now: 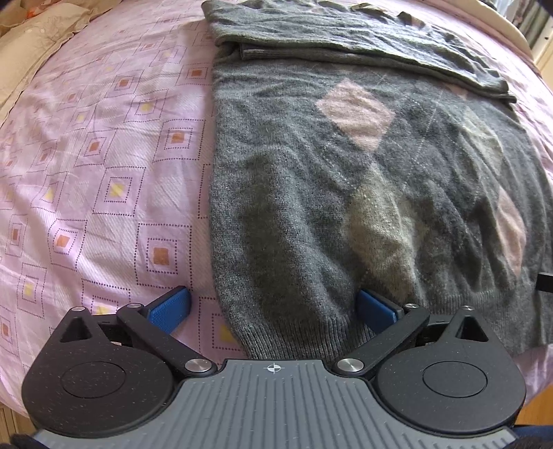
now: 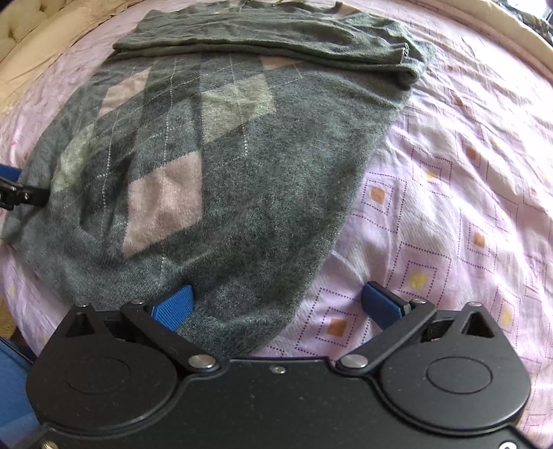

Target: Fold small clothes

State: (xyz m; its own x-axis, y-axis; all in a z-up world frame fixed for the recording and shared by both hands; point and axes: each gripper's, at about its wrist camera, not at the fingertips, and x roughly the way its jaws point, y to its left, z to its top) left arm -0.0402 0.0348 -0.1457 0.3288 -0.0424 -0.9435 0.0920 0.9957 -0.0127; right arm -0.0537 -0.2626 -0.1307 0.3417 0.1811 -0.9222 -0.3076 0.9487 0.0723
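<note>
- I saw a bed [image 1: 103, 172] under a lilac sheet printed with dotted squares.
- On it, a grey argyle sweater [image 1: 293, 207] lay flat, sleeves folded across its top.

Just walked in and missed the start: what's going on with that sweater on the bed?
A person is folding a grey argyle sweater spread on a pink patterned bedsheet, using a handheld gripper in each hand. The sleeves already lie folded across the top. The left gripper and right gripper are both open, each straddling a bottom corner of the hem, one at each side edge. Nothing is gripped yet.
</note>
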